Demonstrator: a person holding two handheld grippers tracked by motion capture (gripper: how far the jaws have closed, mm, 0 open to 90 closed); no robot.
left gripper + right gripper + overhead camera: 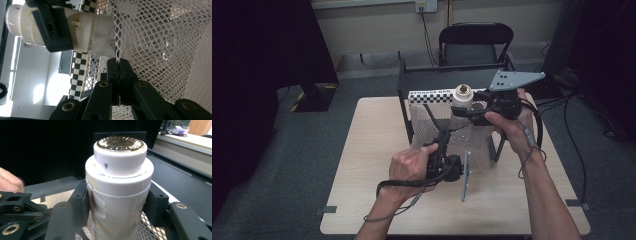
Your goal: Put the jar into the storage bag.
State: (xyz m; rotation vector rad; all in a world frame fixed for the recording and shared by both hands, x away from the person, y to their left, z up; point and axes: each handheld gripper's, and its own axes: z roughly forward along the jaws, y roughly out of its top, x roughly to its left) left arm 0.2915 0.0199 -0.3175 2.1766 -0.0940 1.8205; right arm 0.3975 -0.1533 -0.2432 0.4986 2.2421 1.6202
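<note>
On the light wood worktop, toward its far edge, a white mesh storage bag hangs in a black frame. The left tool has its jaws closed on the bag's near rim, pinching the netting between the tips. The right tool clamps both jaws against the sides of a white cylindrical bottle with a gold-topped dial cap, holding it upright at the bag's open mouth, its lower part inside the mesh. A black folding chair stands beyond the worktop.
</note>
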